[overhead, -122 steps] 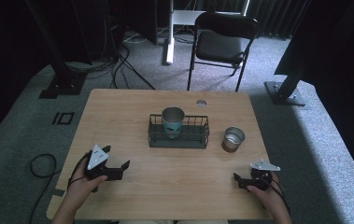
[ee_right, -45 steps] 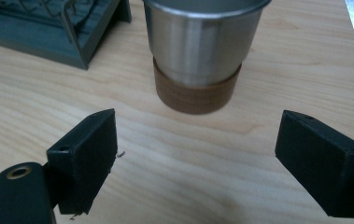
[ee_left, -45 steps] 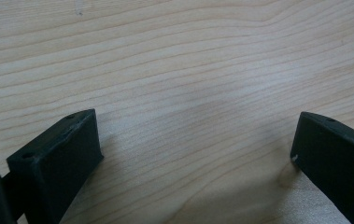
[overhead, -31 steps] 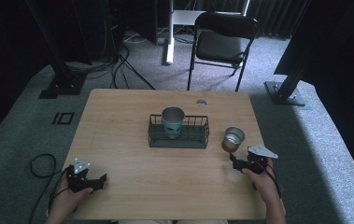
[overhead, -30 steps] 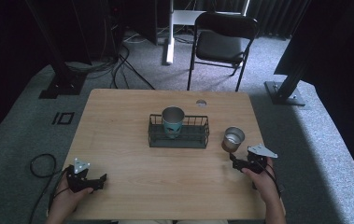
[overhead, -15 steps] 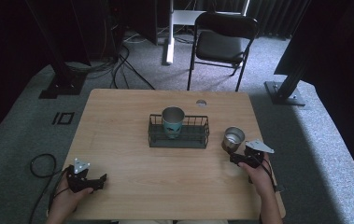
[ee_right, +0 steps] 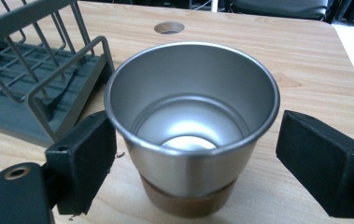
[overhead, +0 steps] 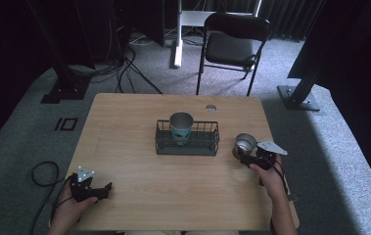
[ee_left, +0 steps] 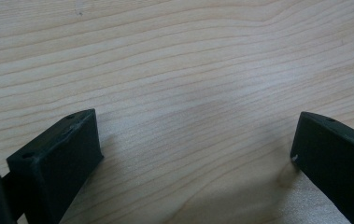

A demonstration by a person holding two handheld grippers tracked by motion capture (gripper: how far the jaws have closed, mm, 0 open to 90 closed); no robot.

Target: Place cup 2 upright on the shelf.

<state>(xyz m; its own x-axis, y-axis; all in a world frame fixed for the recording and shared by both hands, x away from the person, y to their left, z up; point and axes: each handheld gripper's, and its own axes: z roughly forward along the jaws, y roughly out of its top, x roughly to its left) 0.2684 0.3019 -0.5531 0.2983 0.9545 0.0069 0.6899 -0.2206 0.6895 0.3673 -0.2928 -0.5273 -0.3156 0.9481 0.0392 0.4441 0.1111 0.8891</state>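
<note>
Right gripper view: steel cup (ee_right: 191, 126) stands between wide-open fingers (ee_right: 82, 161), left one touching.

overhead view facing forward-down, two close gripper views, shared table (overhead: 139, 122)

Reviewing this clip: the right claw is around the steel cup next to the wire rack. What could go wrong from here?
1. The right claw straddles the steel cup with its jaws open; the left pad looks closer than the right, so closing may shove or tip the cup rather than grip it.
2. The tapered, smooth wall could slip in the pads when lifted.
3. The wire rack sits close beside the cup, so a sideways swing might clip it.
</note>
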